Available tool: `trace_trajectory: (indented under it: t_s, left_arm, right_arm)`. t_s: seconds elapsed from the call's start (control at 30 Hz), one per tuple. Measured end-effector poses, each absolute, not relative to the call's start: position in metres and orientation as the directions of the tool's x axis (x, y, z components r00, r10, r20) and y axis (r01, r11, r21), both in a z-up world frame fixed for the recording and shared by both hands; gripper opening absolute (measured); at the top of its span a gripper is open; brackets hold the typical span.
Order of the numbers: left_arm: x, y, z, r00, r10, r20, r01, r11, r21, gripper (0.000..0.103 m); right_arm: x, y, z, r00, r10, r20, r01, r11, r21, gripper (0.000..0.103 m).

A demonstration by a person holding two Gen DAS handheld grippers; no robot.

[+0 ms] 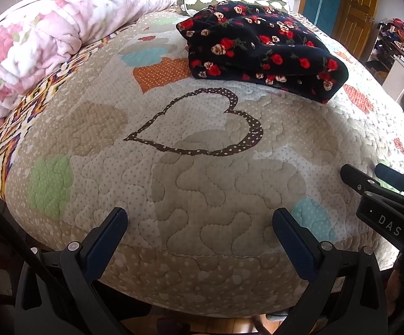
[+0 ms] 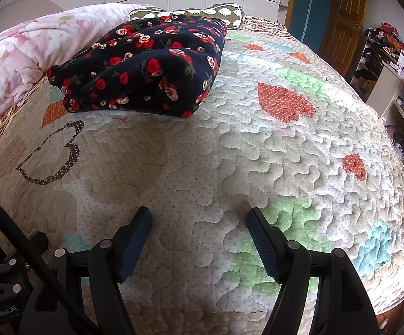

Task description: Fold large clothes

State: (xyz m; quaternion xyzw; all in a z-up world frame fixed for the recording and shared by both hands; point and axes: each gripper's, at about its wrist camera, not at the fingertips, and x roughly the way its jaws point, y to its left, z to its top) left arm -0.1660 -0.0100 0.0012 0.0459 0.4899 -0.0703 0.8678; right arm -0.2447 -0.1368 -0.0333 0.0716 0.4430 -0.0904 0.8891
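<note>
Black left gripper (image 1: 199, 223): your jaws stand wide apart with nothing between them, hovering over the near edge of the bed.
Right gripper (image 2: 197, 224): also parted and empty, its dark blue pads (image 2: 134, 240) over bare quilt; it sits just beside your left one, whose view catches it at the right edge (image 1: 369, 181).
Quilt (image 2: 257, 150): beige patchwork with stitched hearts, covering the bed; the stretch under both grippers holds nothing.
Garment (image 1: 260, 55): a black cloth with red roses, lying well apart from both grippers toward the far side, already doubled into a thick, loose bundle with a rounded fold facing you.
Behind it: a green patterned pillow (image 2: 202, 14) just touching the far edge, and a pink flowered duvet (image 1: 34, 33) heaped to the left.
Step in hand: judging by the bundle and your empty jaws, you are between folds or have just let go.
Next move: if another fold is wanted, reach both grippers forward to the near corners and pinch only the top layers, so the bundle does not drag across the quilt.
</note>
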Motion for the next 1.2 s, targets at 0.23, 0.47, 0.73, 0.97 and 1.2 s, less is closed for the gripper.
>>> trace_trajectory:
  t_s: [0.23,0.47,0.73,0.97,1.2]
  left_arm:
    - [-0.169,-0.008,0.007,0.554,-0.087,-0.828,0.164,0.987,0.006,0.103]
    - [-0.175,-0.001,0.031,0.664,-0.066,-0.745,0.125,0.992,0.024,0.103]
    - [-0.173,0.008,0.040,0.686,-0.016,-0.727,0.079,0.996,0.052,0.103]
    - [-0.171,0.007,0.034,0.665,0.005,-0.747,0.081,0.994,0.078,0.103]
    - [-0.172,-0.002,0.024,0.633,-0.011,-0.774,0.121,0.989,0.084,0.103]
  right_arm:
    - [-0.245,-0.137,-0.033,0.592,-0.097,-0.800,0.223,0.974,0.046,0.077]
    - [-0.245,-0.138,-0.035,0.594,-0.097,-0.798,0.222,0.974,0.047,0.077]
    - [-0.246,-0.138,-0.034,0.595,-0.100,-0.798,0.218,0.975,0.040,0.077]
    - [-0.246,-0.135,-0.033,0.596,-0.099,-0.797,0.213,0.976,0.038,0.077]
    - [-0.246,-0.130,-0.032,0.597,-0.097,-0.796,0.211,0.977,0.039,0.077]
